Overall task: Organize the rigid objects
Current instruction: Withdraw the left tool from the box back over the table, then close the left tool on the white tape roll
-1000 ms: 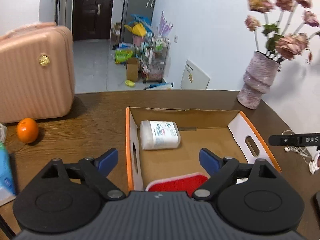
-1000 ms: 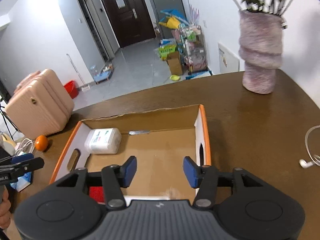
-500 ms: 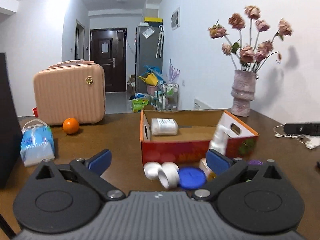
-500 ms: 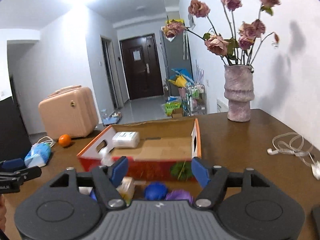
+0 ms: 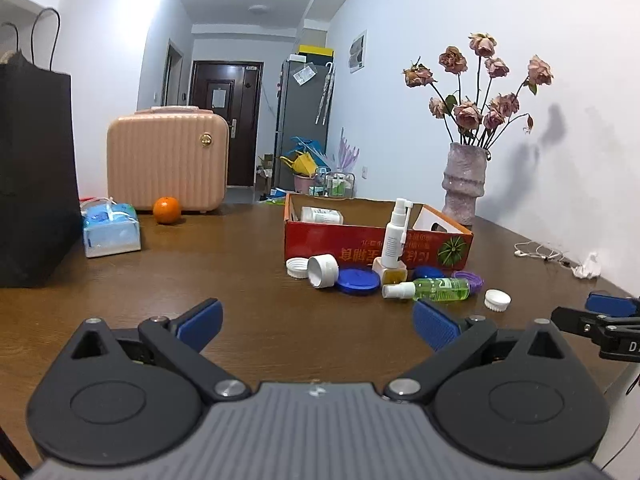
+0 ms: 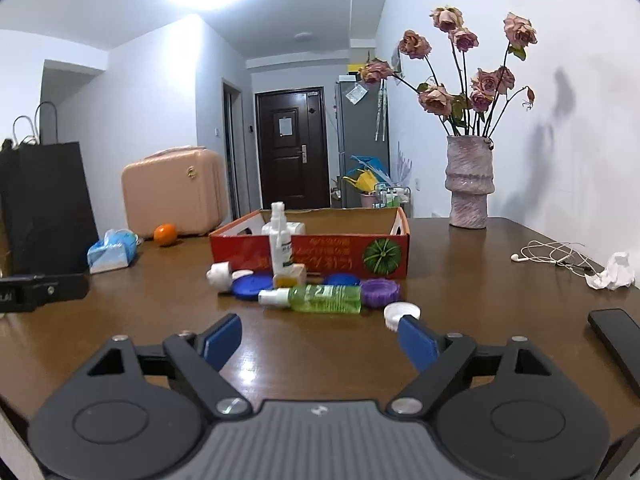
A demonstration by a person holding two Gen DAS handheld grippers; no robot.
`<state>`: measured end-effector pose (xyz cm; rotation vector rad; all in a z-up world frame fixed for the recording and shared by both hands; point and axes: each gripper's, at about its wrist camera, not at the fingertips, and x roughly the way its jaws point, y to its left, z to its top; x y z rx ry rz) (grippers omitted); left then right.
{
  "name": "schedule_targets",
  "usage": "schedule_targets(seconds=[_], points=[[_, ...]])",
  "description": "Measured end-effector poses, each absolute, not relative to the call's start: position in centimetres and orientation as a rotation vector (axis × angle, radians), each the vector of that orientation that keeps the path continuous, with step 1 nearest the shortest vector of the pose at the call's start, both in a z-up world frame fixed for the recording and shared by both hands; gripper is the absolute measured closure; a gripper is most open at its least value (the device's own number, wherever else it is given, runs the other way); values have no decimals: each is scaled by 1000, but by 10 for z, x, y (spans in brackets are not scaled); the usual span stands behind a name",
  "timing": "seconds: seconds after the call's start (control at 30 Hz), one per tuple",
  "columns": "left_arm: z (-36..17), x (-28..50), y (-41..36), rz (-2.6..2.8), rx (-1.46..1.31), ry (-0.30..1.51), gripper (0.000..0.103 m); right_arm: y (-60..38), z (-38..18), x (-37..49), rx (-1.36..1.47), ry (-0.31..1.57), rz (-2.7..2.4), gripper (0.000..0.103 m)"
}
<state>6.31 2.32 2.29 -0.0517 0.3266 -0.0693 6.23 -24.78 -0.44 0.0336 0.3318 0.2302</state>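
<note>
Left wrist view: my tongs over the bench [image 5: 240, 280].
My left tongs [image 5: 316, 320] gape wide, empty; white cap [image 5: 323, 271], blue lid [image 5: 358, 280], green spray bottle [image 5: 432, 289] lie before the red box [image 5: 376, 246]; my right tongs [image 6: 320, 334] likewise spread, empty.

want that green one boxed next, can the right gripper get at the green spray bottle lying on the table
Probably yes. The green spray bottle lies on its side straight ahead of the open right gripper, bare table between; a purple lid touches its far end.

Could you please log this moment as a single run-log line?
left gripper: open, empty | right gripper: open, empty | green spray bottle: lying outside box | white bottle: in box
</note>
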Motion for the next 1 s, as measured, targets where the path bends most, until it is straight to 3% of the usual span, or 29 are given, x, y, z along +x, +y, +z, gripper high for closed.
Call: schedule_targets(seconds=[0.43,0.8,1.0], points=[[15,61,8,-91,5,316,0,-248,-8,58,42,345,201,17],[1,131,-1,-94,4,437,1,-259,-18,105,63,394,186,19],[3,205,-5,-71,-19,478,14,-265,-26,157,49,435,180,21]])
